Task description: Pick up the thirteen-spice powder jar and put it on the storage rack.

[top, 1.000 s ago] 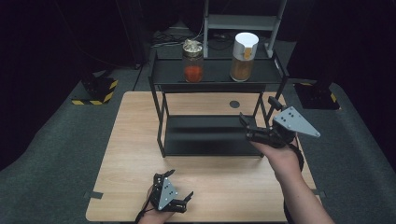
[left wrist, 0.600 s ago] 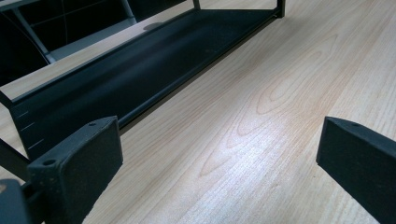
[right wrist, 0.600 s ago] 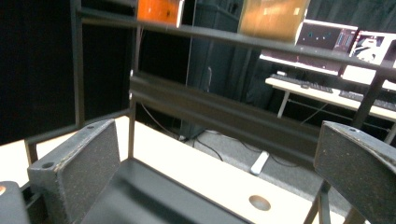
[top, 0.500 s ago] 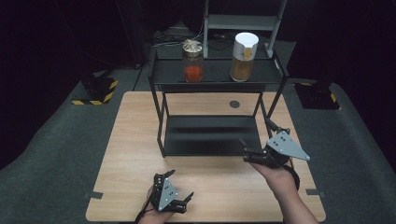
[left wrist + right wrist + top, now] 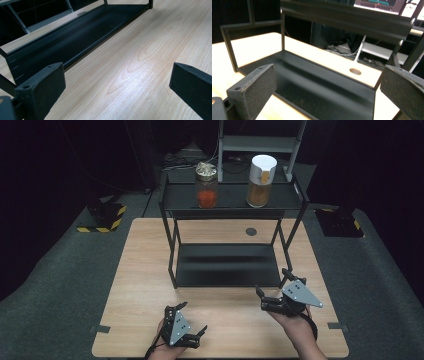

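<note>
Right gripper [image 5: 272,292]: jaws spread, nothing between, low over table [image 5: 140,285] just before rack's lower shelf [image 5: 227,265]; likely parked between moves. Left gripper [image 5: 192,320]: likewise released, empty, near front edge. Two jars, red-filled [image 5: 206,186] and white-capped [image 5: 261,181], upright on top shelf [image 5: 230,198], well apart from both.

Recording lab: wooden worktop [image 5: 150,270] on grey carpet [image 5: 60,285], black curtained surround, hazard-striped stand bases [image 5: 102,216], loose cables [image 5: 180,161], metal rack [image 5: 232,200].
</note>
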The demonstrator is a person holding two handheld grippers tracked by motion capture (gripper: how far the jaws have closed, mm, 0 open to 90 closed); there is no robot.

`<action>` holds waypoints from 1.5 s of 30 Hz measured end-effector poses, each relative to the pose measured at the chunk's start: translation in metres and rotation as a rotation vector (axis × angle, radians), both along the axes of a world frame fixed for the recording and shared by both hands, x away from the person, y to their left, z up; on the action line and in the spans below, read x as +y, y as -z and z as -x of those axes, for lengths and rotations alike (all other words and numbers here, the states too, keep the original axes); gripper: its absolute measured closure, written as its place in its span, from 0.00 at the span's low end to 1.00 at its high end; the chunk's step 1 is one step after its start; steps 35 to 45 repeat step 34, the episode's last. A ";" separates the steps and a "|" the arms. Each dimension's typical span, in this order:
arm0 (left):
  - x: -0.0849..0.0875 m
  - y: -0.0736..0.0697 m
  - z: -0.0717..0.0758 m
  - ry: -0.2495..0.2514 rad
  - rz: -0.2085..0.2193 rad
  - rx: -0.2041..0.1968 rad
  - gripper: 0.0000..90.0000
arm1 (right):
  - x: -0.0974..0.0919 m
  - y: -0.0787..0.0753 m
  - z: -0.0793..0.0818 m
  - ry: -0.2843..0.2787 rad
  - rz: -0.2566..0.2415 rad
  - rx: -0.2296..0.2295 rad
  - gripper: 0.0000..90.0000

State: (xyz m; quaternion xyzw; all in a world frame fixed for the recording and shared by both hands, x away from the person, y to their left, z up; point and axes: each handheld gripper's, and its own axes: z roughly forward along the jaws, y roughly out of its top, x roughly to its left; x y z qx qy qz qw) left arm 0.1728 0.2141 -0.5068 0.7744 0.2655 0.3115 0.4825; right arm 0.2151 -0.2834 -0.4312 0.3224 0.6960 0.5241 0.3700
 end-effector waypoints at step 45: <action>0.000 0.000 0.000 -0.007 0.004 0.000 0.01 | -0.010 0.063 0.019 0.021 0.150 0.157 0.00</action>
